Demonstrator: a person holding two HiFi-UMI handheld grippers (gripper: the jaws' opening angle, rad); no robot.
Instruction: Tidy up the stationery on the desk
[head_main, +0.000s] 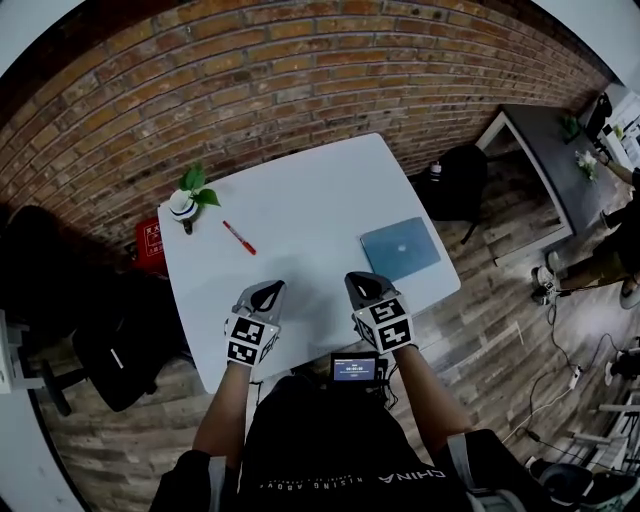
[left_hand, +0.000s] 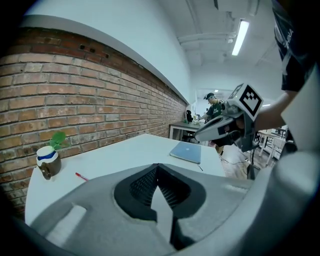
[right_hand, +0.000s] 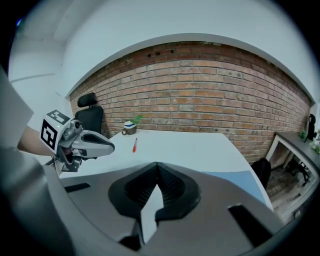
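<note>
A red pen (head_main: 238, 237) lies on the white desk (head_main: 300, 200), toward its far left. A small cup with a green plant (head_main: 185, 207) stands beyond the pen, near the left corner. A light blue notebook (head_main: 400, 248) lies flat at the right edge. My left gripper (head_main: 271, 288) and right gripper (head_main: 359, 281) hover side by side over the near part of the desk, both shut with nothing in them. The pen (left_hand: 81, 176) and cup (left_hand: 48, 162) show left of the left gripper (left_hand: 158, 168). From the right gripper (right_hand: 157, 166) the pen (right_hand: 134, 145) lies ahead.
A small device with a lit screen (head_main: 354, 368) sits at the desk's near edge. Black chairs (head_main: 110, 350) stand at the left, a dark chair (head_main: 455, 180) at the right. Another desk (head_main: 545, 160) stands far right. A brick wall (head_main: 250, 80) runs behind.
</note>
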